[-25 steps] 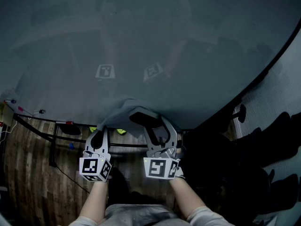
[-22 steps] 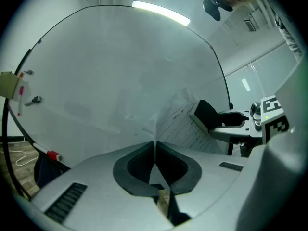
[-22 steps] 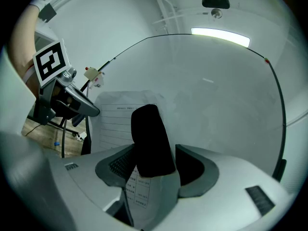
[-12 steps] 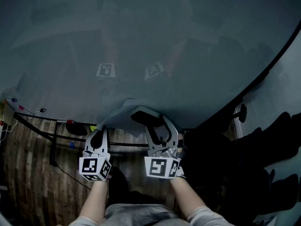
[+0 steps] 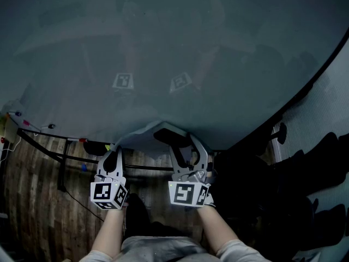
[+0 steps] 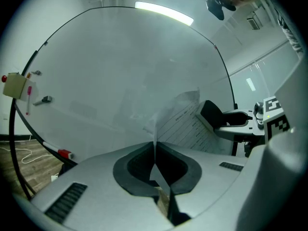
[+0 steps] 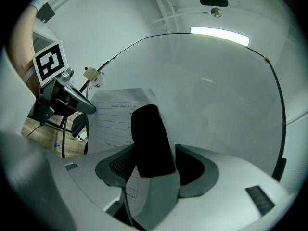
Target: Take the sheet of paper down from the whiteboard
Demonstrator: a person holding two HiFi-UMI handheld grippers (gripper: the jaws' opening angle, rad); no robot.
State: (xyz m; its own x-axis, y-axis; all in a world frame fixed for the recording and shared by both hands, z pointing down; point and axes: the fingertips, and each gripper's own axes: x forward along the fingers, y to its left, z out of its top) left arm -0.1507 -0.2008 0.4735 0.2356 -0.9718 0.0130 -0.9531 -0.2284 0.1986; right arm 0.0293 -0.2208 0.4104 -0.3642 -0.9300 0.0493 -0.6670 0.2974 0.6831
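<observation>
Whiteboard [image 5: 163, 48] fills the head view, dim and grey, and low against its bottom edge both tools are on the sheet of paper [image 5: 143, 131]. Here's the left gripper [image 6: 155, 150], jaws fully together, the sheet's edge nipped between them and seen edge-on in its own view. Over to the right gripper [image 7: 144, 146], clamped on the opposite side, with paper running down into the gap beside its black-tipped finger. The head view gives only a pale bowed strip spanning the two grippers, while the gripper views show the printed lines running across the page. The long axis stands up the board, top edge toward the upper rim, upper part bulging off the surface. Only the left gripper view catches a red-capped marker [image 6: 64, 153] on the ledge at the lower left edge.
</observation>
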